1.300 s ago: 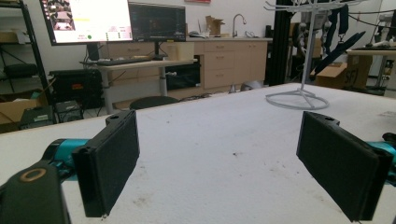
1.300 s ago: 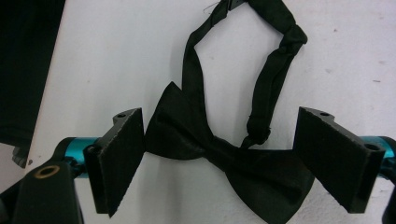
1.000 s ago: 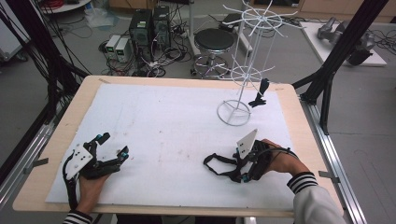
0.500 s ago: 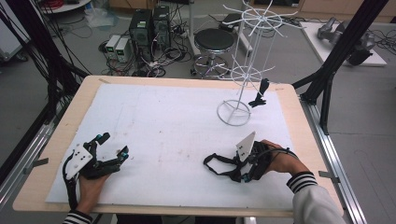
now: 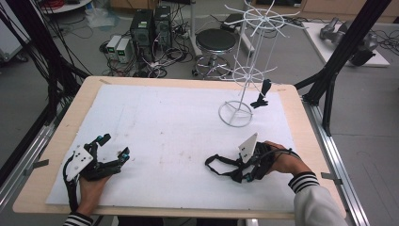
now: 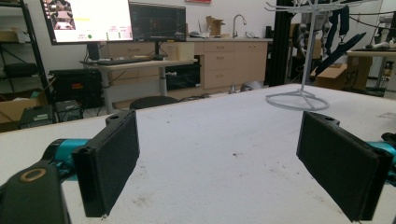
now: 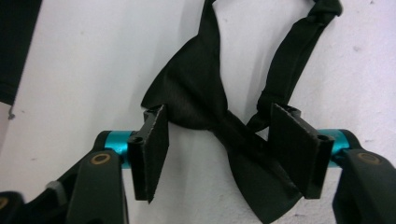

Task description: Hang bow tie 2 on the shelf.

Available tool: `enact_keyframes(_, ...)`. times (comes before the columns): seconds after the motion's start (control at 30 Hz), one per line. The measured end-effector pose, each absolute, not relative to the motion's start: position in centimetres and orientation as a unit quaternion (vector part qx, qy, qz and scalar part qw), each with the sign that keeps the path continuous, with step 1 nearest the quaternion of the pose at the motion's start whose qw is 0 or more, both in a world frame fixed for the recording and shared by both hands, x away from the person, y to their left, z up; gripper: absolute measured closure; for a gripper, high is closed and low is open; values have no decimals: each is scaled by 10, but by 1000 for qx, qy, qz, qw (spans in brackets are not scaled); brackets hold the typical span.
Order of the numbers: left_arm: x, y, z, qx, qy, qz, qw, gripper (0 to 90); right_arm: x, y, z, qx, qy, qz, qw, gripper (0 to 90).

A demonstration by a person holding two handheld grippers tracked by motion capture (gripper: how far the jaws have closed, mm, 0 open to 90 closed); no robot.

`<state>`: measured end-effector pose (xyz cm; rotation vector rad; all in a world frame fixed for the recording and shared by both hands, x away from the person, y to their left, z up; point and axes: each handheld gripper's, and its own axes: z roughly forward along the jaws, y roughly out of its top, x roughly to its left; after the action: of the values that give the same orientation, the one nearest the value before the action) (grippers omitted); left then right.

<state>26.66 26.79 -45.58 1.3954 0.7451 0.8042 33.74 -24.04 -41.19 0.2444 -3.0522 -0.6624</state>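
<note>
While your right gripper (image 7: 217,154) pointed down at the black satin bow tie with its thin neck strap (image 7: 205,100), its jaws had just been closing in on the cloth, one pad on either side of the knot. In the right gripper view the left pad (image 7: 152,149) sat at the edge of the tie's wing, and the right pad (image 7: 292,144) stood just beside the strap; neither pad was squeezing the fabric yet, so the gripper was still released, half narrowed, with the tie between its jaws.

The bow tie lay flat on the white sheet (image 5: 179,127) that covered the pale wooden bench (image 5: 301,117), in front of your right hand (image 5: 282,162), toward the near right part of the bench. In the high view its strap looped out to the left of the right gripper (image 5: 230,169).

Your left gripper (image 5: 113,148) rested on the sheet near the front left corner, well apart from the tie, with its jaws spread wide and nothing between them; the left gripper view showed bare sheet between the two pads.

Farther back on the right stood the white wire display rack with a ring base (image 5: 235,113), and a second black tie (image 5: 263,94) hung from one of its lower arms. The rack stood well apart from both grippers.
</note>
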Motion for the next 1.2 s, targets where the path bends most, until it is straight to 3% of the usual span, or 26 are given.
enact_keyframes(0.2, 267, 268, -456, 609, 325, 351, 632, 136, 339, -239, -413, 85, -975, -203, -9, 466)
enact_keyframes(0.6, 267, 268, -456, 609, 325, 351, 632, 136, 342, -237, -413, 65, -981, -184, -22, 736)
enact_keyframes(1.2, 267, 268, -456, 609, 325, 351, 633, 136, 343, -237, -404, 57, -973, -222, -23, 760)
